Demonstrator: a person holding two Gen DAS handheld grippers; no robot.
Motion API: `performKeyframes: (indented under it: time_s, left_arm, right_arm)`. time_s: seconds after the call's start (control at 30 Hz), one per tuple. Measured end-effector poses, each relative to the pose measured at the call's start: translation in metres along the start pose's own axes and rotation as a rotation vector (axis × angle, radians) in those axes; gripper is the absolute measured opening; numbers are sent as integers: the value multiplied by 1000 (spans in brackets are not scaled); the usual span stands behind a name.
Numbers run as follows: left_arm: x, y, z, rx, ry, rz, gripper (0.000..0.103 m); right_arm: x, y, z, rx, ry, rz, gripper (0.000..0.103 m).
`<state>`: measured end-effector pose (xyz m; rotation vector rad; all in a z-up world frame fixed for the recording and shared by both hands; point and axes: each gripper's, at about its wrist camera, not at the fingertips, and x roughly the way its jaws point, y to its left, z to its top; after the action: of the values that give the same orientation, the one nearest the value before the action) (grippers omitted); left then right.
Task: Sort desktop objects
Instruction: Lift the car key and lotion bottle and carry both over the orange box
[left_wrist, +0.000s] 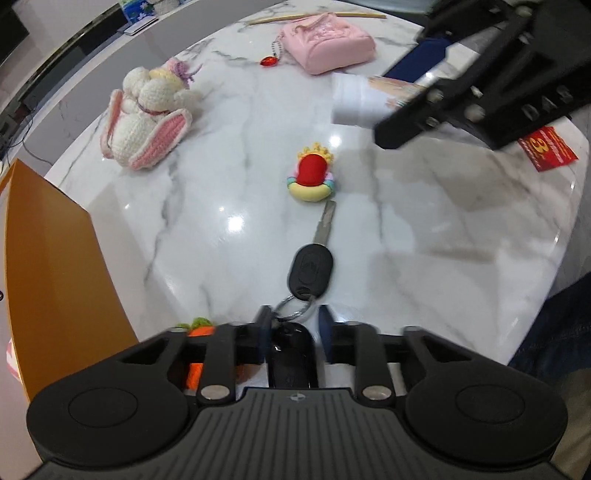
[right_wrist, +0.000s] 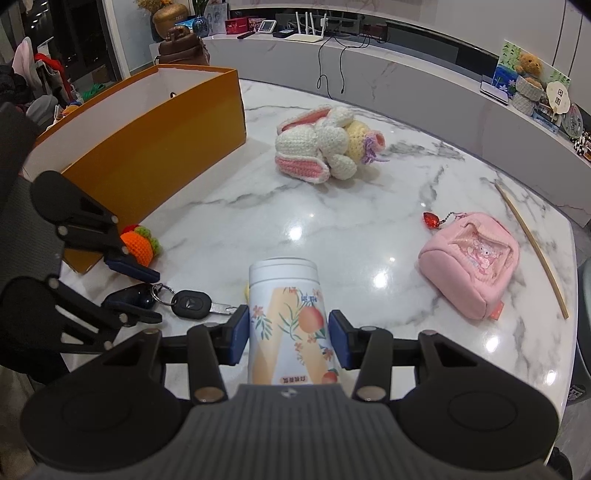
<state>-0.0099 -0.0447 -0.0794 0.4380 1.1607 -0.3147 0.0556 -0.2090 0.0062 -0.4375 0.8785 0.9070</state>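
**Marble counter: left gripper on the fob, right gripper on the can**

Black fob (left_wrist: 291, 354) sits between the blue pads (left_wrist: 325, 328) of the left gripper (left_wrist: 293, 326) in the left wrist view, and the pads are drawn in tight against its sides. A ring (left_wrist: 295, 306) joins the fob to a key (left_wrist: 312, 264) that lies flat on the counter (left_wrist: 443, 229) just ahead of the fingertips, its blade pointing away toward a rubber charm (left_wrist: 312, 177). An orange crochet carrot (left_wrist: 199, 328) lies just left of the gripper, partly hidden under its linkage. An orange box (left_wrist: 55, 266) stands at the left edge. Farther off lie a crochet bunny (left_wrist: 147, 118) and a pink pouch (left_wrist: 328, 40) with a red gem (left_wrist: 269, 61) on its chain. The right gripper (left_wrist: 491, 74) hangs blurred at upper right, over a white can (left_wrist: 354, 99). A red card (left_wrist: 548, 147) lies at the counter's right edge.

From the right wrist view, the right gripper (right_wrist: 288, 332) is clamped on the can (right_wrist: 288, 325), one blue pad on each side of its printed wall, the white lid end pointing away from the camera. The left gripper (right_wrist: 147, 295) is at the left, low over the counter (right_wrist: 369, 229), its fingers on either side of the fob (right_wrist: 131, 297); the key (right_wrist: 192, 303) lies beside the can. The carrot (right_wrist: 142, 245) lies beyond the left gripper, against the foot of the box (right_wrist: 155, 155). The bunny (right_wrist: 325, 147) lies mid-counter, well apart from both grippers. The pouch (right_wrist: 472, 266) sits to the right, the gem (right_wrist: 431, 220) beside it and a thin wooden stick (right_wrist: 532, 254) along the far right edge.
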Motion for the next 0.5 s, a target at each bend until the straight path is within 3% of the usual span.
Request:
performKeyframes:
  time_s: [0.07, 0.27, 0.5]
  left_arm:
    - [-2, 4, 3, -19, -5, -11, 4]
    - [-9, 3, 6, -10, -33, -28, 4]
    - [-49, 21, 12, -117, -194, -30, 4]
  right_arm:
    - [0, 0, -1, -2, 1, 0, 48]
    - [-2, -1, -2, -2, -2, -3, 49]
    - [-9, -4, 1, 15, -18, -11, 47]
